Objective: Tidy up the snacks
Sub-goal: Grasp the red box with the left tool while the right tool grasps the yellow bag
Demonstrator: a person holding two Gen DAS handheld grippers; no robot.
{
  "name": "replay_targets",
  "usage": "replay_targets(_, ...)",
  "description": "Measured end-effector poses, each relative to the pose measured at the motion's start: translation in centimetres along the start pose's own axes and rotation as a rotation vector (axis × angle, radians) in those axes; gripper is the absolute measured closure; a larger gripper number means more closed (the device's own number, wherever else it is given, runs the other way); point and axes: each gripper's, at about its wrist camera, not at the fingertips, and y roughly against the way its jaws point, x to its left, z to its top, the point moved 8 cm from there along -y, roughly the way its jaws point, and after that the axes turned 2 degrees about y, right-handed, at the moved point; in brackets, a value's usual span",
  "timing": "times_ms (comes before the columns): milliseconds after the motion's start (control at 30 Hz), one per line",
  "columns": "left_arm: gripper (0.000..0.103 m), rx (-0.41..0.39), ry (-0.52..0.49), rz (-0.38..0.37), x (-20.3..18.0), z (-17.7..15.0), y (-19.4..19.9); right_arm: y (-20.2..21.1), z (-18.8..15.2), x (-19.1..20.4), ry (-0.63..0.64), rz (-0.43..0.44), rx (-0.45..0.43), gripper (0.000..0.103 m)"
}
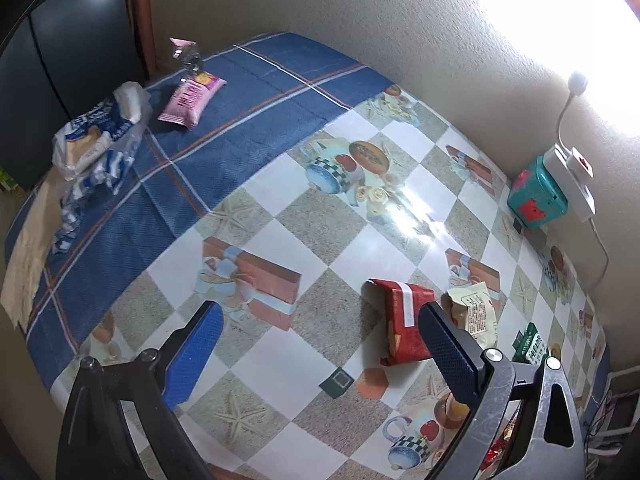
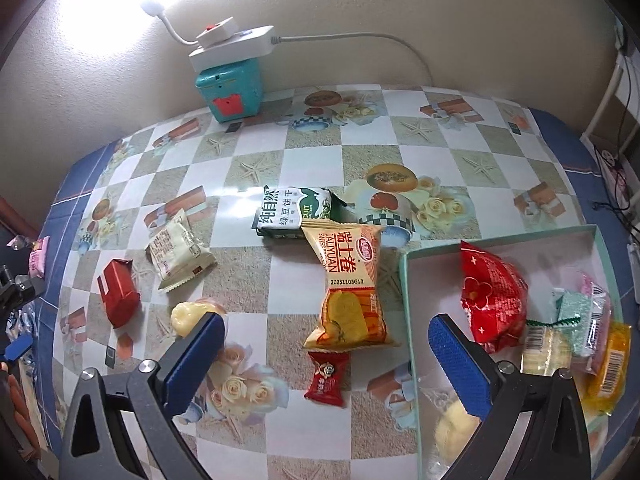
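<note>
My right gripper (image 2: 326,354) is open and empty above the table, over an orange Swiss-roll pack (image 2: 348,288) and a small red candy pack (image 2: 326,376). A shallow pale green box (image 2: 408,304) at the right holds a red bag (image 2: 492,292) and several small snacks. A green biscuit pack (image 2: 294,212), a cream pack (image 2: 176,250), a red pack (image 2: 118,292) and a yellow pastry (image 2: 190,316) lie on the table. My left gripper (image 1: 320,340) is open and empty, with the red pack (image 1: 404,320) and the cream pack (image 1: 474,308) by its right finger.
A teal box (image 2: 230,88) with a white power strip (image 2: 232,42) and a lit lamp stands against the wall. A pink pack (image 1: 192,98) and blue-white bags (image 1: 92,140) lie on the blue cloth at the far left. The table edge is near at the right.
</note>
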Motion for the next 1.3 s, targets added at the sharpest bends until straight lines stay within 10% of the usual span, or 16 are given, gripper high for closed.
replay_targets(500, 0.005, 0.026, -0.040, -0.067, -3.9, -0.9, -4.0, -2.8, 1.8, -1.3, -0.025, 0.013, 0.023, 0.009)
replay_targets(1300, 0.018, 0.049, -0.216, -0.069, -7.8, -2.6, -6.6, -5.3, 1.1, -1.1, 0.002, -0.004, 0.074, 0.051)
